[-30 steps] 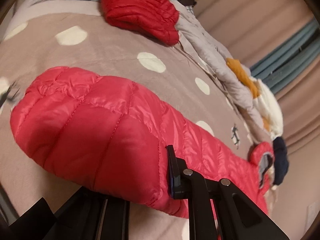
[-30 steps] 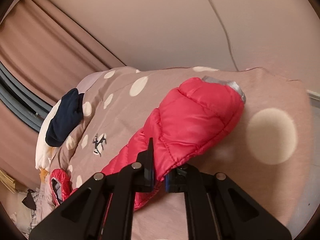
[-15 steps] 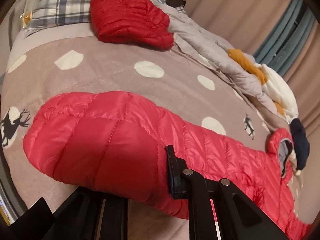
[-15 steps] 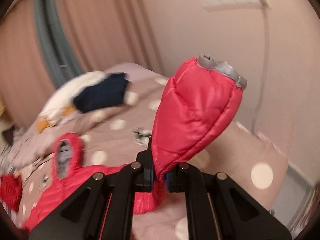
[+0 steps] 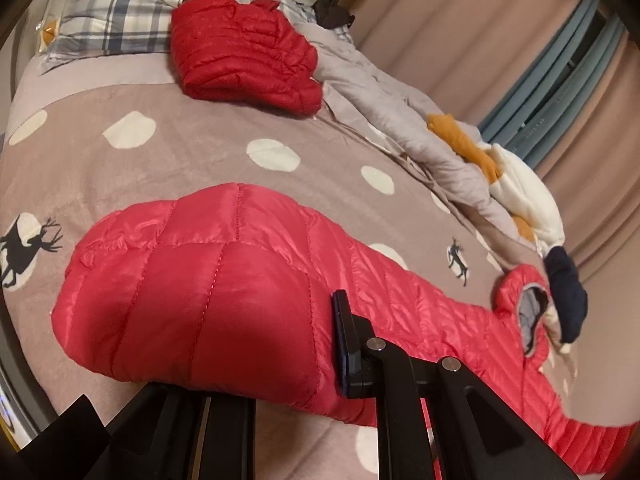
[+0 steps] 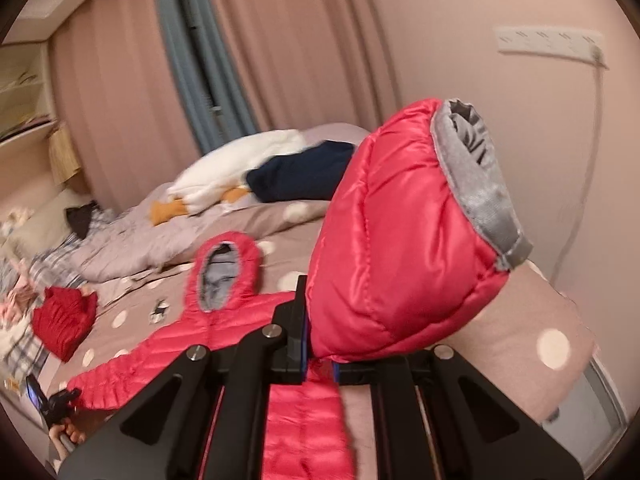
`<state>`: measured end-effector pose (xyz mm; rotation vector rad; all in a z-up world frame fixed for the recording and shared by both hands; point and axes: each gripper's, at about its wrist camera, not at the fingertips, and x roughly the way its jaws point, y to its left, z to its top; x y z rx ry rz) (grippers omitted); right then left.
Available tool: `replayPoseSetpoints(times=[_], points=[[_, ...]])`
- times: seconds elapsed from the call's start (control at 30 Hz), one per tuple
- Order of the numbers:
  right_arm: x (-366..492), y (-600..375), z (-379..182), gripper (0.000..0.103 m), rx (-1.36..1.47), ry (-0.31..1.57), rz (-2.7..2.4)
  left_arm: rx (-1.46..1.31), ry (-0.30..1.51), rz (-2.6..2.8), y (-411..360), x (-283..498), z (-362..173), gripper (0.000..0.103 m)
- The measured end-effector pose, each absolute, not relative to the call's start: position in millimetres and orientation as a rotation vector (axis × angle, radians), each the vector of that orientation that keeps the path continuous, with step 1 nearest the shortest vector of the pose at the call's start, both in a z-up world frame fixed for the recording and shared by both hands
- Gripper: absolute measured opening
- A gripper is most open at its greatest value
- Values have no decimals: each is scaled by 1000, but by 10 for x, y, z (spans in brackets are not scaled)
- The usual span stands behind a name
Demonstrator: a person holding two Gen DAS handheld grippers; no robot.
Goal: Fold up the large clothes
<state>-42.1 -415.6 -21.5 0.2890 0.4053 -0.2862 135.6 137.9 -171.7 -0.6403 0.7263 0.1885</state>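
A pinkish-red hooded puffer jacket (image 5: pixel 400 304) lies stretched across the dotted taupe blanket (image 5: pixel 160 168). My left gripper (image 5: pixel 280 364) is shut on one sleeve end, which bulges in front of the camera and hides the left finger. My right gripper (image 6: pixel 320 356) is shut on the other sleeve (image 6: pixel 392 248) and holds it raised, its grey-lined cuff (image 6: pixel 476 188) pointing up. In the right wrist view the hood (image 6: pixel 224 272) lies flat, and far down left the left gripper (image 6: pixel 52 404) shows in a hand.
A folded red puffer jacket (image 5: pixel 244 48) sits near the plaid pillows (image 5: pixel 112 20). A rumpled grey duvet (image 5: pixel 400 120) with white, orange and navy clothes (image 6: pixel 296 172) lines the curtain side. A wall with a power strip (image 6: pixel 548 40) stands past the bed's end.
My right gripper has lifted its sleeve off the blanket and rolled, so its view swung from the wall to along the bed. The left gripper rose a little, still holding its sleeve.
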Motion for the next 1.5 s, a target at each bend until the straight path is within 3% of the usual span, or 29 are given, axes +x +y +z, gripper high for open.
replayPoseSetpoints(times=[0.33, 0.4, 0.47, 0.53, 0.87, 1.1, 1.17, 1.27, 1.5], points=[[815, -2946, -742, 15, 254, 532, 99, -709, 725, 181, 1343, 1420, -1760, 14], [1008, -2771, -938, 25, 225, 608, 137, -721, 732, 177, 1359, 1425, -1771, 14], [1091, -2680, -1099, 43, 196, 644, 128, -719, 736, 174, 1373, 1429, -1767, 14], [1103, -2685, -1163, 54, 185, 647, 111, -708, 733, 180, 1386, 1424, -1756, 14], [1300, -3014, -1259, 57, 171, 595, -178, -672, 744, 201, 1341, 1420, -1751, 14], [1782, -3551, -2285, 56, 238, 845, -429, -591, 733, 225, 1245, 1454, -1701, 14], [1762, -3471, -2445, 57, 189, 821, -444, -565, 726, 232, 1201, 1462, -1668, 14], [1738, -3325, -2428, 55, 110, 806, -461, -519, 696, 240, 1101, 1455, -1586, 14], [1049, -3658, -1955, 57, 240, 736, -466, -373, 597, 177, 639, 1389, -1229, 14]])
